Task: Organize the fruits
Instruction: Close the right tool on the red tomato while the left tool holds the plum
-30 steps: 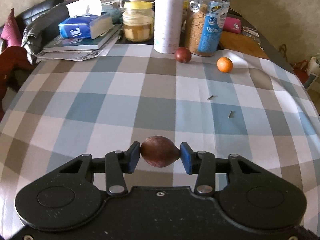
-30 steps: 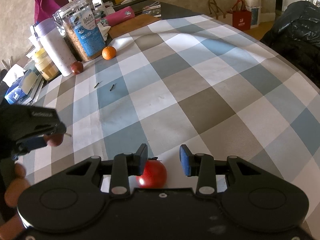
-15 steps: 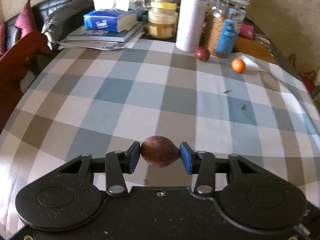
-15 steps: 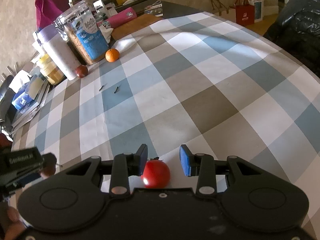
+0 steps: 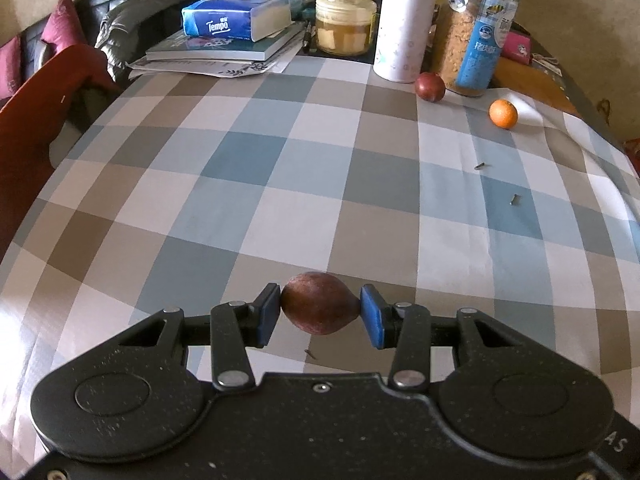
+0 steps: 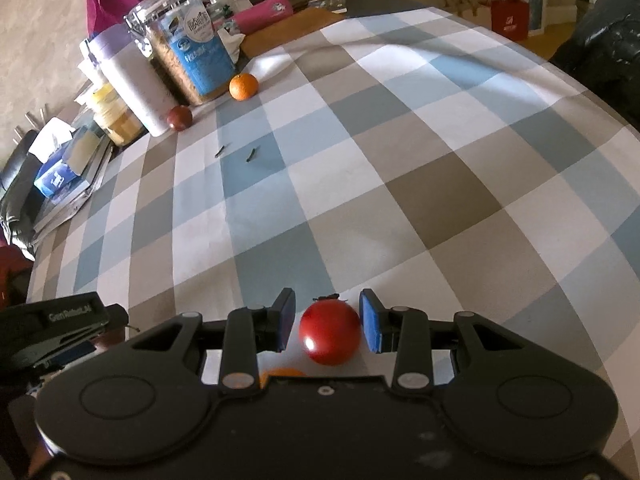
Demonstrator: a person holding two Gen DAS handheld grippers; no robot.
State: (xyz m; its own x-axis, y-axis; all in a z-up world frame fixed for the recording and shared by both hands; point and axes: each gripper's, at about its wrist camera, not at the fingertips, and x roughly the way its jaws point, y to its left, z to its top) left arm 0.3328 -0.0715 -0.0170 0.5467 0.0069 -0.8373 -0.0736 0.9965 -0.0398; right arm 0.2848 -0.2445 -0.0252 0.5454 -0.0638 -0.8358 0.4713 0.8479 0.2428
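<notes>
My left gripper [image 5: 320,314] is shut on a brown oval fruit [image 5: 318,306] and holds it just above the checked tablecloth [image 5: 280,168]. Its black body also shows at the lower left of the right wrist view. My right gripper [image 6: 327,316] stands open low over the cloth, with a red tomato [image 6: 330,338] lying between its blue pads. The tomato sits close to the right pad, and a gap shows at the left one. An orange sliver [image 6: 282,372] peeks out from under that gripper's body. A dark red plum [image 5: 430,87] and a mandarin [image 5: 503,114] lie at the far side.
Along the far edge stand a cereal jar [image 5: 478,36], a white bottle [image 5: 402,24], a yellow-lidded jar [image 5: 346,16] and a tissue box [image 5: 236,18] on books. Two small dark bits [image 5: 514,199] lie on the cloth. A red chair back [image 5: 36,120] and a sofa are at the left.
The left gripper with its fruit has shifted left, and sinks toward the lower left corner of the right wrist view. The tomato now sits nearer the right pad than the left.
</notes>
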